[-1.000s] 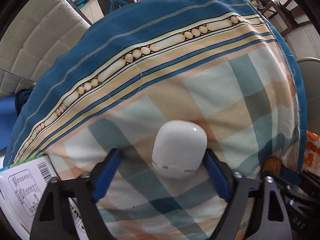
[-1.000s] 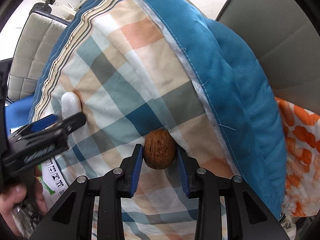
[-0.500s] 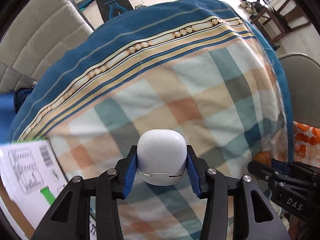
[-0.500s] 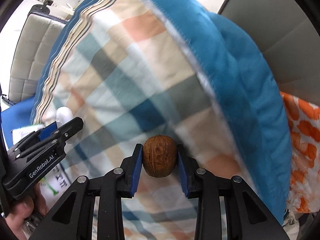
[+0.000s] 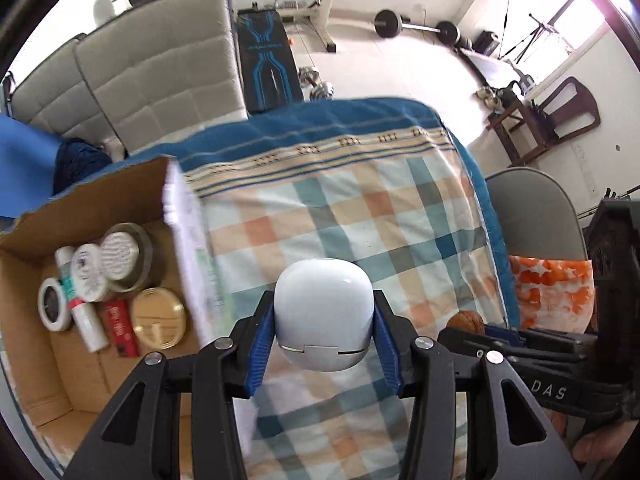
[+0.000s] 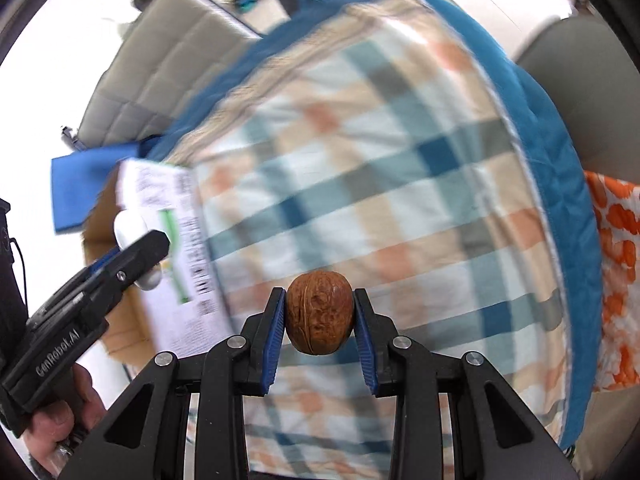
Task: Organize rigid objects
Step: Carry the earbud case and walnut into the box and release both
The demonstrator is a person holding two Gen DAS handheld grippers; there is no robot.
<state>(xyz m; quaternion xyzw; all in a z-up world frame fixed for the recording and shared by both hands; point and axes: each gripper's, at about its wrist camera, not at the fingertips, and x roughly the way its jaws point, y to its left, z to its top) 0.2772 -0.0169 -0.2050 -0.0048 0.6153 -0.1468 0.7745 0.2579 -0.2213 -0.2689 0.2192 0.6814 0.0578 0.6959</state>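
The white rounded case (image 5: 324,316) is pinched between the blue pads of the left gripper (image 5: 324,320), held clear above the checked blanket (image 5: 360,216); its underside is hidden behind the fingers. Over in the right wrist view, the walnut (image 6: 319,313) is squeezed tight in the right gripper (image 6: 319,316), also up off the cloth, and everything behind it is motion-smeared (the print on the box flap is unreadable).

At about 9 o'clock from the case sits an open cardboard box (image 5: 84,196) with stuff already in it: a gold round tin (image 5: 159,318), a small red box (image 5: 119,328), a white tube (image 5: 86,328), a couple of white-lidded jars (image 5: 89,276) and a clear-rimmed jar (image 5: 122,254). Labels are too small to make out. The box's near end is cut off by the frame edge.

In the left wrist view the walnut only peeks out at 3 o'clock, mostly blocked by the other gripper's black body. Farther out, a grey padded sofa (image 5: 160,76) is at 11 o'clock.
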